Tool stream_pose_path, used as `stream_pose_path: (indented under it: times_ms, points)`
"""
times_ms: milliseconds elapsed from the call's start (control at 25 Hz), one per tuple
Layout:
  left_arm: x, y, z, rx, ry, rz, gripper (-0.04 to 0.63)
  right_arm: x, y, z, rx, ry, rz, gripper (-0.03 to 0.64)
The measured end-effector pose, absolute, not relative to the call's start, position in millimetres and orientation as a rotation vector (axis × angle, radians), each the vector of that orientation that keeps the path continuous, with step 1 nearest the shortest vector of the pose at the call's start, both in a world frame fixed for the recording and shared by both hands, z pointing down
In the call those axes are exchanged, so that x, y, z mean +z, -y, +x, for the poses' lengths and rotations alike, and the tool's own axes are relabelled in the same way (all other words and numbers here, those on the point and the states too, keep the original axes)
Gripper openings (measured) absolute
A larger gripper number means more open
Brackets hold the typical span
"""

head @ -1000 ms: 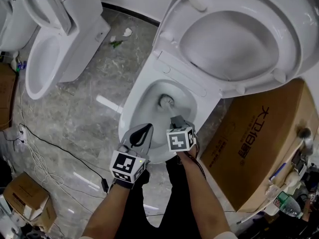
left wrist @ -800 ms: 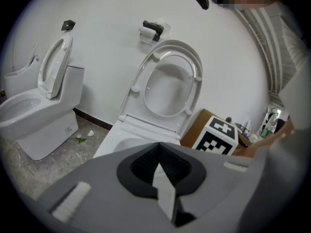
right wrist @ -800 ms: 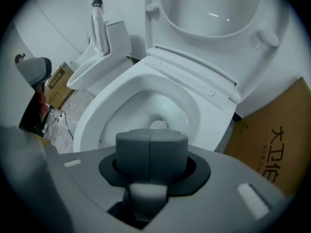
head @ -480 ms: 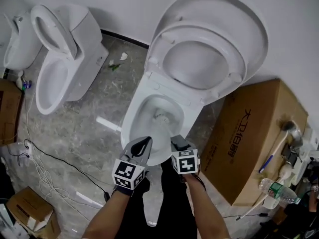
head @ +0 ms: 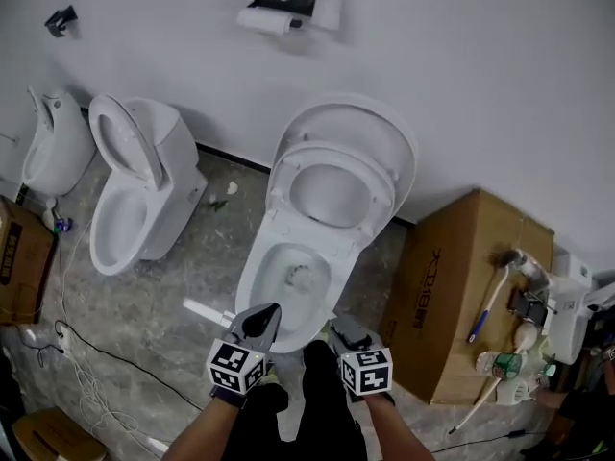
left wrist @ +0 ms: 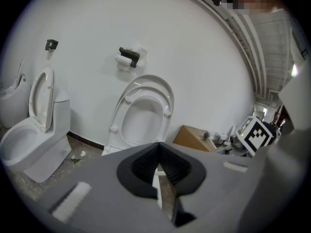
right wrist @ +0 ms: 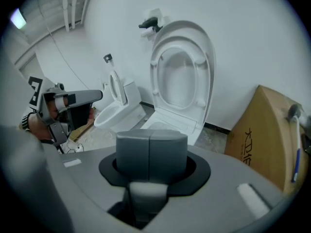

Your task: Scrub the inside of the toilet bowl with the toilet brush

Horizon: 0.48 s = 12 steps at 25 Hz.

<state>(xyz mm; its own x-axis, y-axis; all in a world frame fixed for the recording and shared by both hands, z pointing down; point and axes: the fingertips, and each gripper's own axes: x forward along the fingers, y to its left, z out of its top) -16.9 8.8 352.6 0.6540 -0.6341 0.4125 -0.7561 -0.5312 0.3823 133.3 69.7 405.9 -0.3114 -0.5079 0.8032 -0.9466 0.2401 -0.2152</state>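
Observation:
The toilet stands in the middle with its lid and seat up against the wall; water shows at the bottom of the bowl. Both grippers hover low over the floor just in front of the bowl's rim. My left gripper has its tips together and holds nothing. My right gripper is shut, also with nothing in it. A long-handled brush with a white shaft and blue grip lies on the cardboard box, also in the right gripper view. The left gripper and right gripper both face the raised seat.
A big cardboard box stands right of the toilet, with a bottle and other bits beyond it. A second toilet and a white fixture stand at the left. Cables run over the floor. A paper holder hangs on the wall.
The view has pulled up and back, so the whole toilet and wall show. Both grippers have drawn back from over the bowl to just in front of its rim.

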Motion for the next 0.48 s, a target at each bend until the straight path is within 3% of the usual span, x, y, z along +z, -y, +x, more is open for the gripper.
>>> stream_pose_path:
  times_ms: [480]
  points:
    - [191.7, -14.3, -22.1, 0.139, 1.071, 2.494, 0.006, 229.4, -80.9, 128.4, 0.760, 2.178, 1.516, 0.166]
